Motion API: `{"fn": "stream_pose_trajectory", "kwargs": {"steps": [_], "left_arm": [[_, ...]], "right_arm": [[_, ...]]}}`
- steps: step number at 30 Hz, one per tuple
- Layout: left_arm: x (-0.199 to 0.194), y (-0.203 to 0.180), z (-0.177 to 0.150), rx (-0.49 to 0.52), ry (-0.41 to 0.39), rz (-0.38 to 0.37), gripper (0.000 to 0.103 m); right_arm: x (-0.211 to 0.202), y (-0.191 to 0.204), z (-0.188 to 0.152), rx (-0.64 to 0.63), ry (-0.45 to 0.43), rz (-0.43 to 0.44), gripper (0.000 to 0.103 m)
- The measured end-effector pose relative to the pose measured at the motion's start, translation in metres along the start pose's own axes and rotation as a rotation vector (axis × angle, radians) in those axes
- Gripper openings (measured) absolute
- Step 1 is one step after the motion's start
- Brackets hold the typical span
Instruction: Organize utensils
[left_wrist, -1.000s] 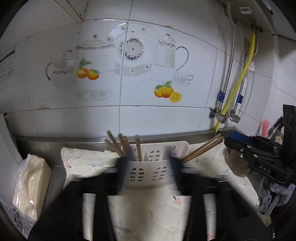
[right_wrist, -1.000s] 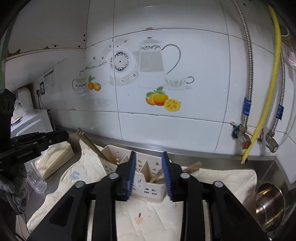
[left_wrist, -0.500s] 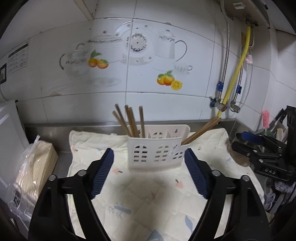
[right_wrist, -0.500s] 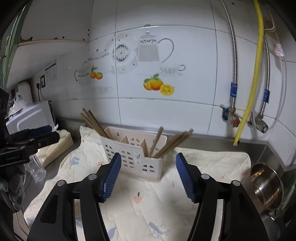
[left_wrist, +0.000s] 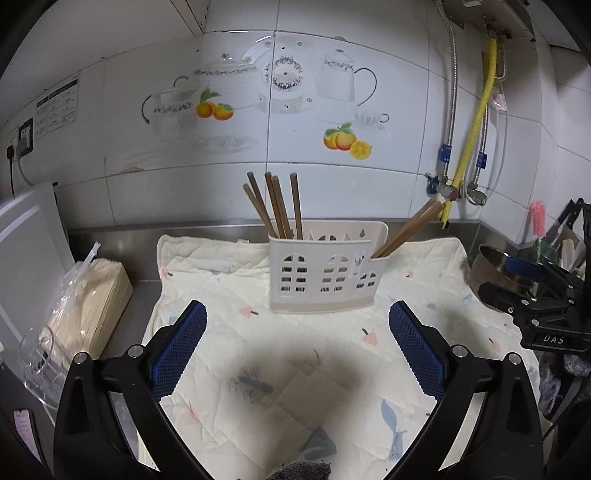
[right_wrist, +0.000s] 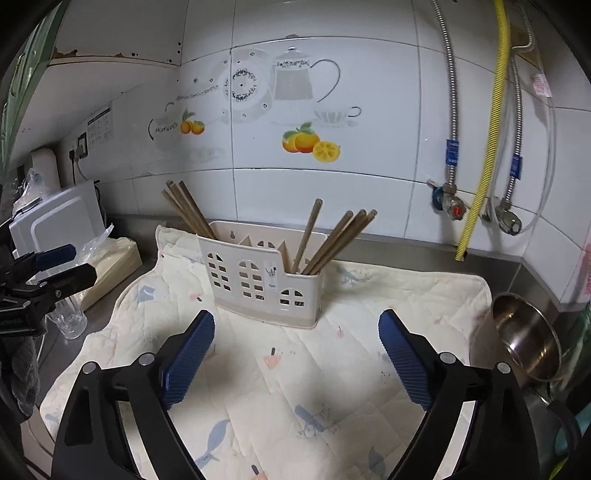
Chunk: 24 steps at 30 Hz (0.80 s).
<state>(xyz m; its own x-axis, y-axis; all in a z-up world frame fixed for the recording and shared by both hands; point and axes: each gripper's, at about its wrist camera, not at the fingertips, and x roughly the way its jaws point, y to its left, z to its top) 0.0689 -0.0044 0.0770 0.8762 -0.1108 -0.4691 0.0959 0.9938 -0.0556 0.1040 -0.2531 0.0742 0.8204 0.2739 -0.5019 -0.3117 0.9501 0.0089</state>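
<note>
A cream plastic utensil holder (left_wrist: 325, 273) stands on a patterned cloth (left_wrist: 280, 387); it also shows in the right wrist view (right_wrist: 258, 280). Several brown chopsticks (left_wrist: 277, 206) stand in its left compartment and more chopsticks (left_wrist: 410, 230) lean out of its right one. In the right wrist view the left bundle (right_wrist: 188, 210) and right bundle (right_wrist: 332, 240) both show. My left gripper (left_wrist: 295, 325) is open and empty, in front of the holder. My right gripper (right_wrist: 295, 339) is open and empty, also in front of it.
A bagged stack of paper (left_wrist: 85, 302) and a clear glass (right_wrist: 72, 317) sit left of the cloth. A steel bowl (right_wrist: 524, 336) sits at the right. Hoses and valves (right_wrist: 480, 147) hang on the tiled wall. A white appliance (right_wrist: 55, 218) stands far left.
Both grippers opened wide and pulled back from the holder, which now stands free on the cloth with chopsticks in both end compartments.
</note>
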Motion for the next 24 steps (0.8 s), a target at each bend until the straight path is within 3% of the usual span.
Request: {"fn": "stream_pose_trajectory", "kwargs": {"steps": [15, 24], "left_arm": [[-0.008, 0.005, -0.034, -0.022, 0.045, 0.025, 0.098], [-0.007, 0.004, -0.036, -0.032, 0.055, 0.017, 0.098]], "right_arm": [[-0.007, 0.0, -0.029, 0.025, 0.026, -0.069, 0.094], [-0.011, 0.003, -0.04, 0.042, 0.046, -0.069, 0.094]]}}
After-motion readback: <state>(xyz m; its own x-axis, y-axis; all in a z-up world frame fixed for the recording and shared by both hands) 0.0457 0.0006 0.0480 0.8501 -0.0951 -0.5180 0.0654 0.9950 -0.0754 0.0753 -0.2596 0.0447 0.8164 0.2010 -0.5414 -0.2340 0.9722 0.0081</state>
